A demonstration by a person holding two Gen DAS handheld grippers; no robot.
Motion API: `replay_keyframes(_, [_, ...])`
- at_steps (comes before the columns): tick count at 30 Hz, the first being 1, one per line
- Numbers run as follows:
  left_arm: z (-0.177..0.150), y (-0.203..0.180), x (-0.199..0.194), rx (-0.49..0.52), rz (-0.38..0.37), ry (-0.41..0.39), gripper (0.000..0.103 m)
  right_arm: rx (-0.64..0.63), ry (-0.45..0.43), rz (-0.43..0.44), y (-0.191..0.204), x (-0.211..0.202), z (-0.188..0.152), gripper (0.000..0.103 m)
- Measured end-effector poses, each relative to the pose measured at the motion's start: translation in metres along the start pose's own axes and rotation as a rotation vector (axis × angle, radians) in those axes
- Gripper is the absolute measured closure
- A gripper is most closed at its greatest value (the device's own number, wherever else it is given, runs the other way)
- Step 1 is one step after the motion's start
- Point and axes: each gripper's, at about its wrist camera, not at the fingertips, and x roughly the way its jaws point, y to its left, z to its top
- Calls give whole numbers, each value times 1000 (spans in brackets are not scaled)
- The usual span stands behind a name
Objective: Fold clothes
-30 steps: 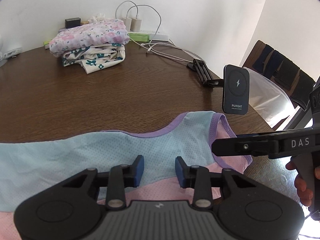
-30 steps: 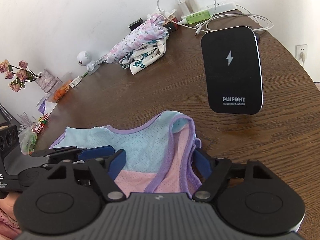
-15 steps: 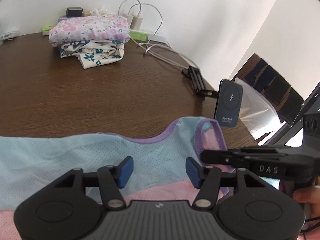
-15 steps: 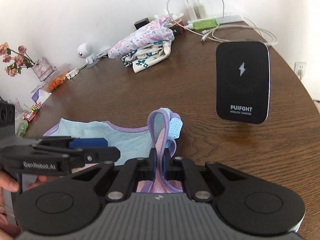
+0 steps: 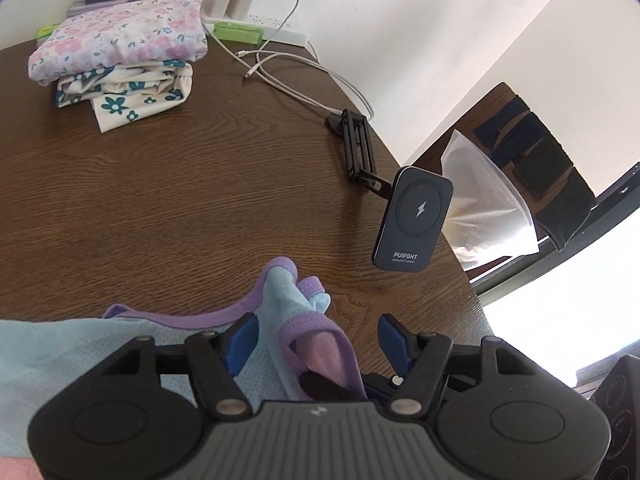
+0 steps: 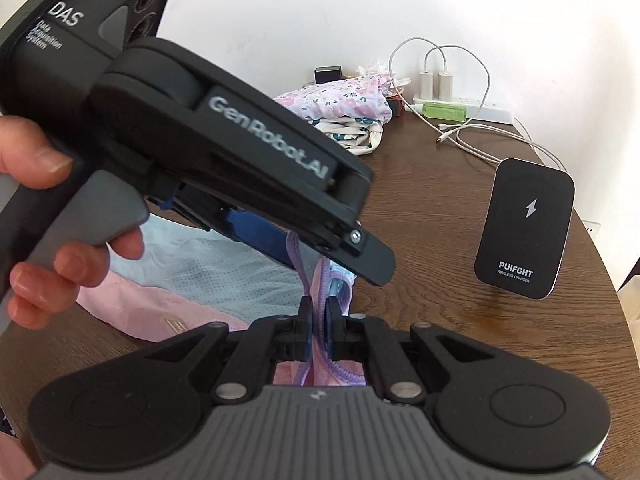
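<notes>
The right gripper [image 6: 319, 322] has its jaws clamped tight on the purple-edged strap of the small garment [image 5: 120, 356], a pale blue and pink mesh top, lifting that strap off the counter [image 5: 180, 208]. The left gripper [image 5: 316, 340] hangs just above the same strap; its jaws stand apart with the bunched strap between them, the pads not pressing it. The jaws were opening a moment ago, though that motion had all but stopped by now. In the right wrist view the left gripper crosses overhead, a person's hand [image 6: 60, 240] around its grey trigger. The rest of the garment lies flat on the counter, left of the strap. Beyond the garment to the right stands a black wireless charger [image 6: 524, 228] on its folding arm. Far behind the garment sits a stack of folded floral clothes [image 5: 120, 48], with a power strip and white cables [image 5: 280, 36] just beside it by the wall.
</notes>
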Motion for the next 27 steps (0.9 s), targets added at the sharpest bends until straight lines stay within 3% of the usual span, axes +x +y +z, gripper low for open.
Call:
replay_keyframes(3, [0,1,6,-25,7,9,55,-6,-10,-7,4,-1,-2,98])
replay_keyframes(8, [-2,4,13,-38,10,17,64,-12,-25,-15,9,-3,-5,97])
replay_keyframes(13, [-7,9,13,-60,-18,5,82,-15,-38,-16,13,-6,-6,97])
replay_keyframes(19, [-11,21,11,-106,-74,-10,89,-1,-62,-10,14,-13,-9,95])
replay_keyframes(21, [-12,23,10,-107,-81,-16,91,14,-69,4,13,-16,-11,91])
replay_keyframes(25, [-13,27,7,-110,-95,-31,92,27,-100,8,11,-30,-19,56])
replay_keyframes(27, [-12,31,4,-118,-105,-37,92,30,-109,-12,9,-35,-24,51])
